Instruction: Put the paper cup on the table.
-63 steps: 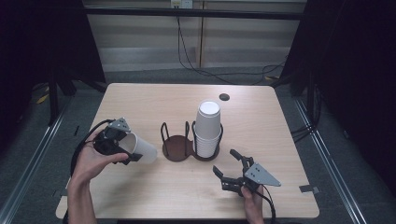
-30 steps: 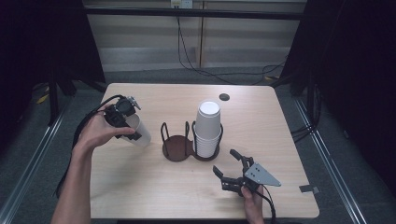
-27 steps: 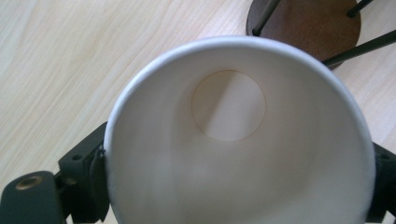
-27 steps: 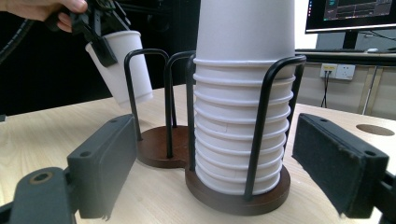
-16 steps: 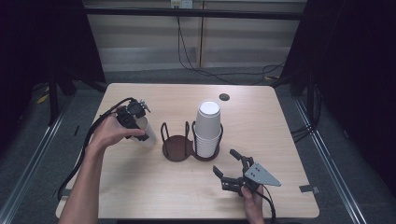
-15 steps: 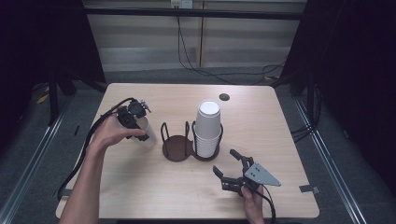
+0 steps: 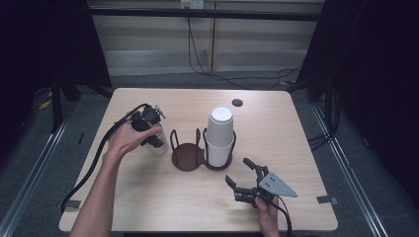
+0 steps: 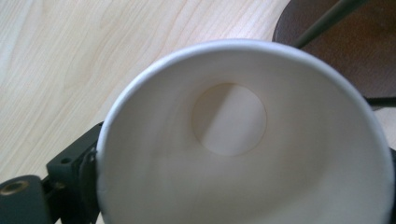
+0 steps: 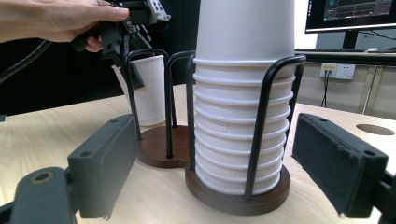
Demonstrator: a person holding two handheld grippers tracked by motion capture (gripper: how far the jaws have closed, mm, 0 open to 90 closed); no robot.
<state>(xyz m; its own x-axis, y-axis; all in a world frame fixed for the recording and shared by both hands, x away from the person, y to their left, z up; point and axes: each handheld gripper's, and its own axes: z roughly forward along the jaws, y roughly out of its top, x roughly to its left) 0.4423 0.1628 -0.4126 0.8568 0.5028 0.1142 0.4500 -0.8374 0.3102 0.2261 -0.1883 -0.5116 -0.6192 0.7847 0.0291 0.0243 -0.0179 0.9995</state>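
The tabletop [image 7: 306, 133] is a pale wood-grain slab with rounded corners; its far right half and its near left area are bare and give open room. A small dark round disc [image 7: 237, 102] lies near the far edge.

The cup holder [image 7: 188, 157] stands at centre: a dark brown figure-eight base with thin black wire uprights. Its right ring carries the cup stack [image 7: 219, 134], smooth white paper cups nested with ribbed rims, rising well above the wires. Its left ring is empty.

The single paper cup [image 7: 159, 143] stands upright on the tabletop just beside the holder's left ring, mouth up. In the left gripper view its smooth white interior [image 8: 243, 154] and round bottom face the camera.

The left gripper [image 7: 147, 129] reaches down over this cup. Its jaws have just been opening; the cup wall sits between them, one jaw at the rim.

The right gripper [image 7: 246, 178] rests low near the front edge, jaws spread wide and holding nothing, aimed at the stack.
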